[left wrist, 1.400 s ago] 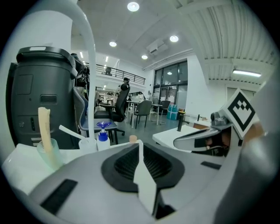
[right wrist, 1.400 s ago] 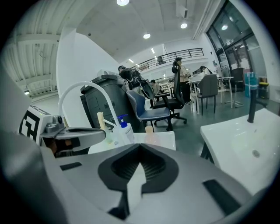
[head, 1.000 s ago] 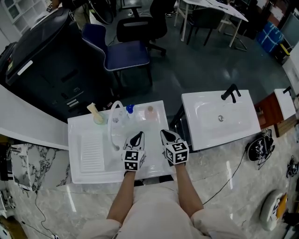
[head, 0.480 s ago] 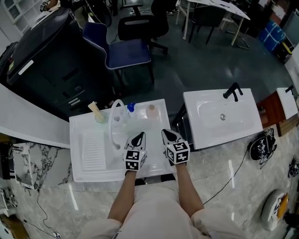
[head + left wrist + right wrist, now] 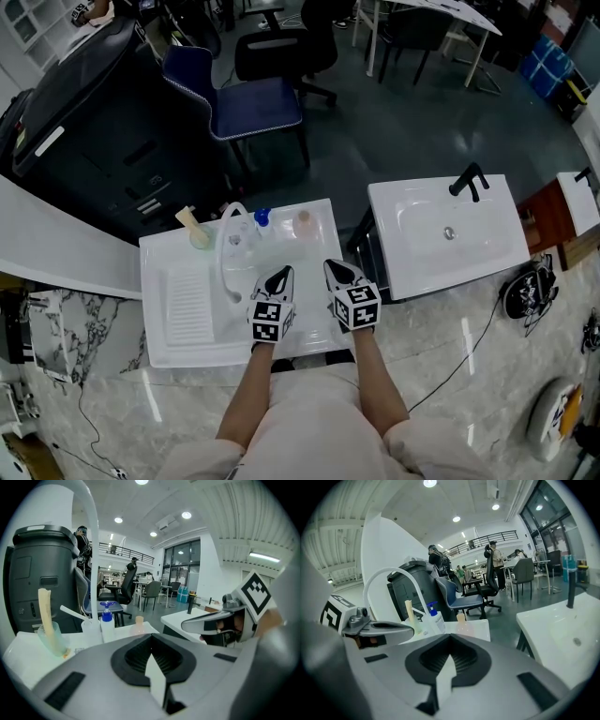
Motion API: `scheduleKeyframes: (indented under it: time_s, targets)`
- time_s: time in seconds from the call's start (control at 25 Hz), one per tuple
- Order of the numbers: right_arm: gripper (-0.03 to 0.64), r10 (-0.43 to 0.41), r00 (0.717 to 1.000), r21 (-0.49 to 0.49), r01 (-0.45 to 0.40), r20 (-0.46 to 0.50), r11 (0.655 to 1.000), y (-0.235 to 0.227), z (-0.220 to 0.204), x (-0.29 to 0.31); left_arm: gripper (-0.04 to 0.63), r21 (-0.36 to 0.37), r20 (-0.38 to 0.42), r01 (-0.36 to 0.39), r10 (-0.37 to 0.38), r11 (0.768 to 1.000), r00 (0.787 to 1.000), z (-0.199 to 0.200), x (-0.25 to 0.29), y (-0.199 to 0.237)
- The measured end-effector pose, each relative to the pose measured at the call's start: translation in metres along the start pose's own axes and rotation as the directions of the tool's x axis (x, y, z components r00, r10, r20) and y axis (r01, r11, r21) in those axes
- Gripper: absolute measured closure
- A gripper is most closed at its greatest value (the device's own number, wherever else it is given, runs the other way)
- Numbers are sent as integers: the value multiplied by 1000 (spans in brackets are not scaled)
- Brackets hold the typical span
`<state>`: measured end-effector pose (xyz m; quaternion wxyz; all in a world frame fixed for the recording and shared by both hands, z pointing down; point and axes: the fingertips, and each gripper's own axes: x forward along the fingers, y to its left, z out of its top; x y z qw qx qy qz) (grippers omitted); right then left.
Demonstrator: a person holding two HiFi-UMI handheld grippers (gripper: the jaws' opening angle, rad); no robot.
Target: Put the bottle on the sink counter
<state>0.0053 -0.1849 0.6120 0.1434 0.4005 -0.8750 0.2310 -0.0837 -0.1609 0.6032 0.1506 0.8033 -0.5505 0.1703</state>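
A white sink unit [image 5: 172, 339] stands in front of me, with a curved white faucet [image 5: 228, 239]. On its back ledge stand a blue-topped pump bottle [image 5: 262, 218] and a small clear pinkish bottle [image 5: 302, 223]. My left gripper [image 5: 277, 274] and right gripper [image 5: 336, 270] hover side by side over the sink's near right part, both shut and empty. In the left gripper view the shut gripper [image 5: 151, 641] points at the pump bottle [image 5: 107, 625] and the pinkish bottle [image 5: 138, 626]. In the right gripper view the gripper [image 5: 450, 641] faces the same pump bottle [image 5: 436, 618] and pinkish bottle [image 5: 461, 624].
A cup holding a pale brush [image 5: 195, 234] sits at the ledge's left end. A second white basin [image 5: 427, 267] with a black tap [image 5: 466, 183] stands to the right, across a gap. Behind the sink are a blue chair [image 5: 248, 103] and a large dark bin [image 5: 94, 112].
The head view has shifted slightly. Both grippers stay shut in the same place over the sink.
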Motion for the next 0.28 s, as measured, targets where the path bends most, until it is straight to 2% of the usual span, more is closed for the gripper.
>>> scheduleKeyframes:
  time_s: [0.28]
  targets:
    - [614,10,1000,1,-10,-3,1000,-2,-1,1,589,2,-22,-4,4,1000,1000,-4,7,0]
